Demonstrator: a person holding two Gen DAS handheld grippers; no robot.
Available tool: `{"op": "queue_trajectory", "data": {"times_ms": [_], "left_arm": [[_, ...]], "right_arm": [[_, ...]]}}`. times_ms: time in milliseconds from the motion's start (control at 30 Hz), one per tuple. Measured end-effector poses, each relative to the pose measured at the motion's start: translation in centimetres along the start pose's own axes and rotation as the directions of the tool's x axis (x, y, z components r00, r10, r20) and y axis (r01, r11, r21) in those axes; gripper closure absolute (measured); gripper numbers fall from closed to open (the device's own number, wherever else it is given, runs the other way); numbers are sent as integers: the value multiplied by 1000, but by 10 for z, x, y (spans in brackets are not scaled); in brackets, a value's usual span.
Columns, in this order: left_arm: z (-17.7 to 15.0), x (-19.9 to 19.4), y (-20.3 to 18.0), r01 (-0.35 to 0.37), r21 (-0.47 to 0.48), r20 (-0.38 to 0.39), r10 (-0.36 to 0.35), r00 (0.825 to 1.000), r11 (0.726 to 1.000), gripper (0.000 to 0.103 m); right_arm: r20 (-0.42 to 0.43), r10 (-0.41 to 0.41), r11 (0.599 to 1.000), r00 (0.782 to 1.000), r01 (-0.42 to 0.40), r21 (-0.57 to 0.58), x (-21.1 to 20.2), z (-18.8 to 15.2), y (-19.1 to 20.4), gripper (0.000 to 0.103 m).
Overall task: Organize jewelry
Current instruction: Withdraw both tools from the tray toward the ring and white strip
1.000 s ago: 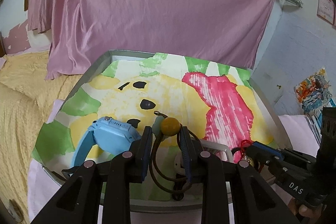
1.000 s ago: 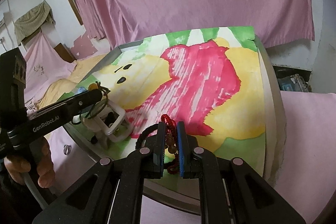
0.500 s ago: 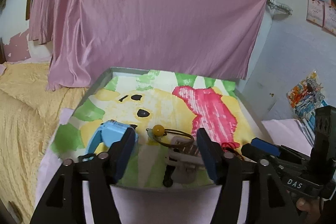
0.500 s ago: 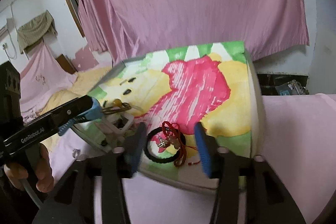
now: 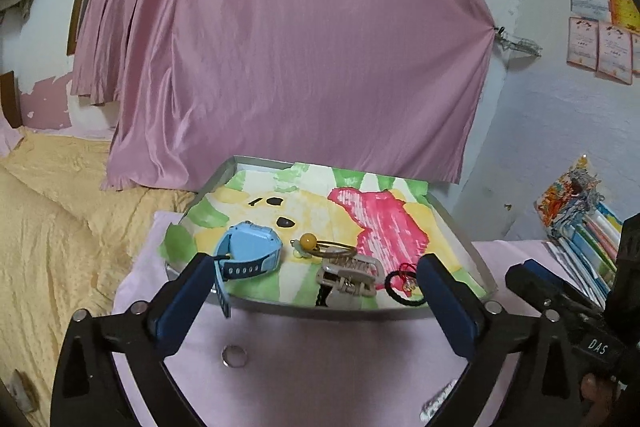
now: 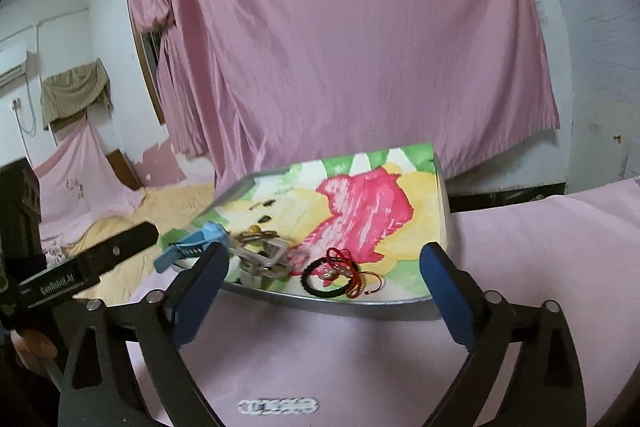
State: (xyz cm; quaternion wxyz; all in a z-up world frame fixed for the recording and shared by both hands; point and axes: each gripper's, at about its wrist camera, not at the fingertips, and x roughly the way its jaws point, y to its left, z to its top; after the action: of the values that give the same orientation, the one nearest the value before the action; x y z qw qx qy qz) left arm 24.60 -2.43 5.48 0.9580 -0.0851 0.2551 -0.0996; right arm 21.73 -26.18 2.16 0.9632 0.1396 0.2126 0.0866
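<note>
Two grippers spread wide over a pink cloth (image 5: 320,355); pink curtain (image 5: 312,47) fills the upper frame, yellow bedspread (image 5: 52,227) at left.
Tray (image 5: 224,175) at centre holds blue watch (image 5: 250,251), hair tie (image 5: 320,245), clip (image 5: 350,275), black bracelet (image 6: 330,277); a ring (image 5: 235,355) lies on the cloth. Left gripper (image 5: 316,301) and right gripper (image 6: 326,293), clamped on hair tie and beads a second ago, now stand withdrawn, jaws empty.

The left claw (image 5: 316,289) is spread wide — its blue-padded fingers (image 5: 182,301) stand well apart with nothing between them. The right claw (image 6: 326,291) is spread just as wide and grips nothing, level and pointing forward. In the left wrist view the right claw's body sits at the lower right — a fingertip of the person's hand (image 5: 596,385) shows beneath it.
</note>
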Motion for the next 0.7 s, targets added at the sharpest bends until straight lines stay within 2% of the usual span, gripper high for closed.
{"op": "queue_trajectory", "data": {"times_ms": [233,400,533,700], "left_arm": [[-13,-22,7,-2,19,67,0,998,1000,1],[-19,-41,11,-10,46,116,5,993,999,1],[-25,-55,17,-20,70,106,13,994,997,1],[-36,-68,25,-39,92,111,29,993,995,1]], "right_arm": [[57,-5,1000,998,6,-25,-24,-18,15,8],[60,-18,997,998,23,-80,-36,-28,31,8],[42,-17,994,999,22,-111,-47,-35,43,8],[73,-30,989,997,41,-145,-65,-46,55,8]]}}
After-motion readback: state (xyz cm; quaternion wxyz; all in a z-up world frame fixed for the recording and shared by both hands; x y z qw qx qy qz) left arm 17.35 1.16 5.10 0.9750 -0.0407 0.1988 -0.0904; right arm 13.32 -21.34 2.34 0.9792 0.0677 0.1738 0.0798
